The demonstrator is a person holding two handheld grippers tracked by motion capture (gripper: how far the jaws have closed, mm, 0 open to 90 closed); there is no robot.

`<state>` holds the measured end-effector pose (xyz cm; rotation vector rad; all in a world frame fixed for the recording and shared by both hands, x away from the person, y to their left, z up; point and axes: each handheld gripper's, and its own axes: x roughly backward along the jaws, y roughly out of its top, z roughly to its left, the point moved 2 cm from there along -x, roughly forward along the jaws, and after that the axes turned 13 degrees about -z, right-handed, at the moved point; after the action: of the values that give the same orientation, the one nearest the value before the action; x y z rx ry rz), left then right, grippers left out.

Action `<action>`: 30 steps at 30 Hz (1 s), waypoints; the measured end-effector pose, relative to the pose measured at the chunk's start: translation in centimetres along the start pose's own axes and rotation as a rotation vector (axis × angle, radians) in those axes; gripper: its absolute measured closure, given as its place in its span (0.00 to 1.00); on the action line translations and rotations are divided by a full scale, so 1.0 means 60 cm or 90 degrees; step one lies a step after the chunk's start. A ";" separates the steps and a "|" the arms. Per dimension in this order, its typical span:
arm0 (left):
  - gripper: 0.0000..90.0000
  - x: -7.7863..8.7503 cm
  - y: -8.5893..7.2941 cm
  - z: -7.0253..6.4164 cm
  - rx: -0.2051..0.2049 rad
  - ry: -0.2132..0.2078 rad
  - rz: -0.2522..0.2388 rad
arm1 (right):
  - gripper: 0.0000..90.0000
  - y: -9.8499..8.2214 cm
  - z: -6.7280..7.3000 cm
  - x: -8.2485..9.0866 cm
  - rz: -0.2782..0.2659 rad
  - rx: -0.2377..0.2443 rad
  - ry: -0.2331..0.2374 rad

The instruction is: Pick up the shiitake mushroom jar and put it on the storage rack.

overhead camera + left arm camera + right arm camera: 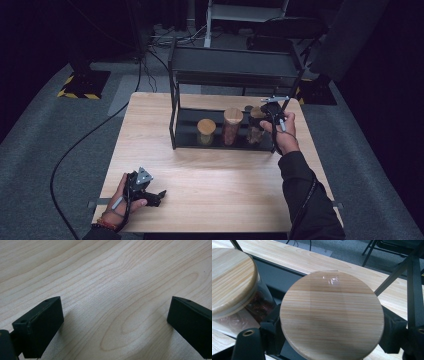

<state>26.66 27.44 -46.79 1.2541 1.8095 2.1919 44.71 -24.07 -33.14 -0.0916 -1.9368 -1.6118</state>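
Three glass jars with round wooden lids stand in a row on the lower shelf of a black wire rack (pixel 235 65). My right gripper (pixel 265 117) is at the rightmost jar (pixel 256 131), its jaws closed on the glass body just under the lid (pixel 332 315). The right gripper (pixel 332 332) shows a black jaw on each side of that jar. The middle jar (pixel 232 125) holds dark reddish contents, and its lid (pixel 229 280) is close at the left. My left gripper (pixel 159 196) rests low over the table's front left, open, with only bare wood between its jaws (pixel 113 322).
The shortest jar (pixel 206 131) stands at the left of the row. The rack's upper shelf (pixel 235 75) hangs over the jars, and its thin black posts (pixel 414 290) rise close to my right gripper. The wooden table (pixel 210 175) stands on grey carpet with a cable (pixel 75 150) at the left.
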 end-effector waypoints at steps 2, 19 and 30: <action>0.00 0.000 0.000 0.000 0.000 0.000 0.000 | 0.27 -0.002 -0.002 0.001 -0.002 -0.008 -0.002; 0.00 0.000 0.000 0.000 0.000 0.000 0.000 | 0.21 -0.006 -0.005 0.002 0.006 0.007 -0.002; 0.00 0.000 0.000 0.000 0.000 0.000 0.000 | 0.10 -0.006 0.006 -0.004 0.010 0.021 -0.029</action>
<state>26.66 27.43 -46.79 1.2539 1.8098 2.1920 44.57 -23.76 -33.61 -0.1317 -1.9924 -1.5789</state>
